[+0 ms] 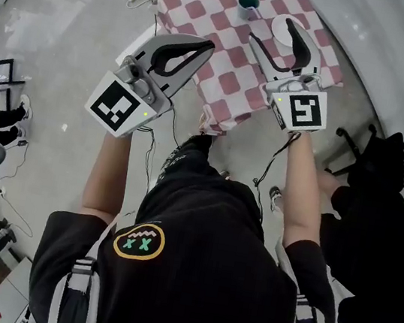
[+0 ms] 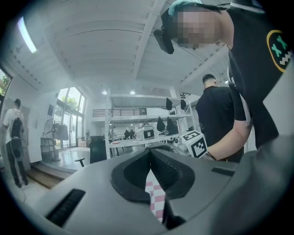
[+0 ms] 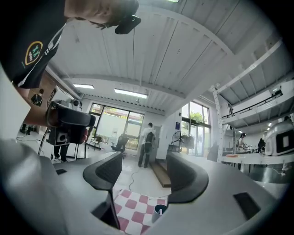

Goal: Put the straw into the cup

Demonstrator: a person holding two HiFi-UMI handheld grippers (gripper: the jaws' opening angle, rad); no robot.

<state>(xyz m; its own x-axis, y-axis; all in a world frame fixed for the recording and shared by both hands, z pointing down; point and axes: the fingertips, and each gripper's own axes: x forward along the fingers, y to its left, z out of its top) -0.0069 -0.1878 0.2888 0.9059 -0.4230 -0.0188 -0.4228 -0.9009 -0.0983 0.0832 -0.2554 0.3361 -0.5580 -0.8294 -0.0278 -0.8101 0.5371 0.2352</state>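
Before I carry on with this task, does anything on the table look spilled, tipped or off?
Nothing spilled: the cup stands upright on the checkered cloth. One oddity: no straw shows anywhere; the left gripper is shut on nothing, the right gripper open and empty.

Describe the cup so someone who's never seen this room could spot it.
Find the red-and-white checked tablecloth at the top of the head view. Toward its far edge stands the cup: a pale wall and a round dark teal mouth among the squares.
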